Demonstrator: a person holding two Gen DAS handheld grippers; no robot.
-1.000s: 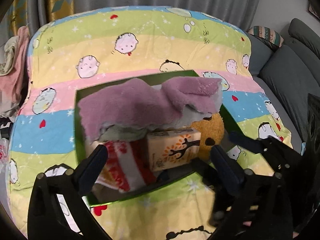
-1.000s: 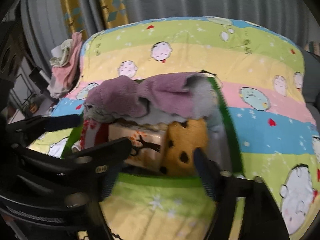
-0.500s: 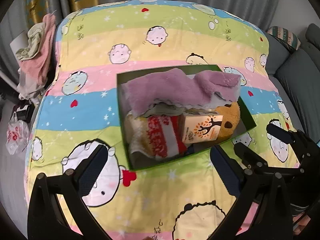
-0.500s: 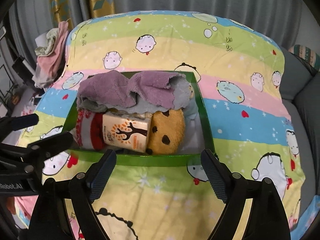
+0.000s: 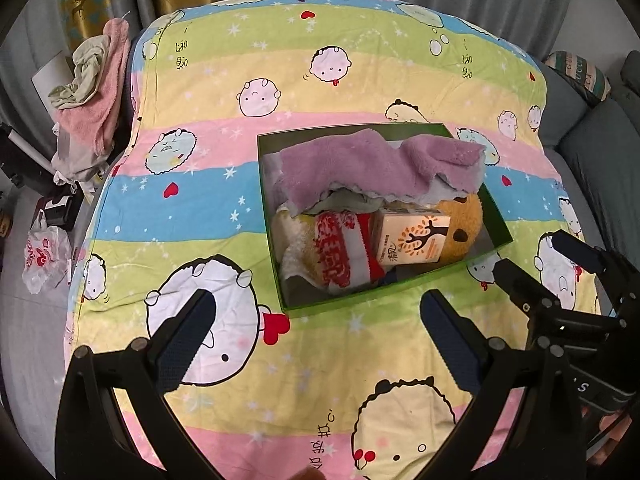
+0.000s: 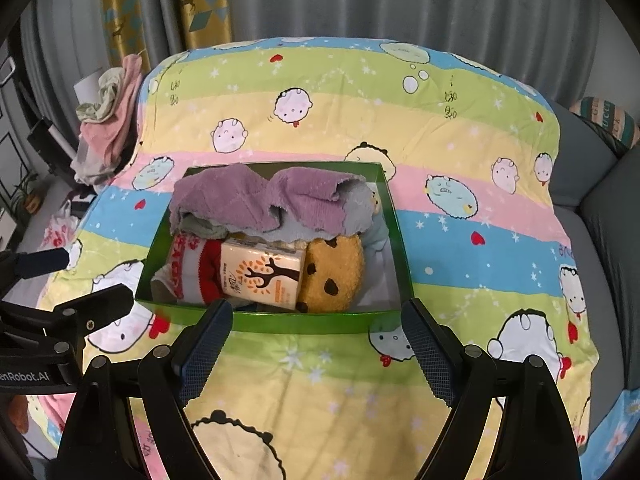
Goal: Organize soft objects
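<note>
Both the left gripper (image 5: pixel 316 320) and the right gripper (image 6: pixel 316 332) hang with fingers spread wide, holding and touching nothing. The soft things, topped by a purple towel (image 6: pixel 256 200), lie packed in the green box (image 6: pixel 304 322) on the patterned blanket (image 6: pixel 460 248), just beyond the fingertips.

Grey curtains (image 6: pixel 400 0) behind; grey sofa (image 6: pixel 608 216) at right.

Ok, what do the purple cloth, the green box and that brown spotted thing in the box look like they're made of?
Purple cloth: fluffy microfibre or terry towelling, judging by its matte nap and ragged, floppy edge. Green box: probably coated cardboard; thin, straight walls with a slight sheen. Brown spotted thing: plush fabric, fuzzy tan pile with dark patches, rounded as if stuffed, likely a cookie-shaped toy.
</note>
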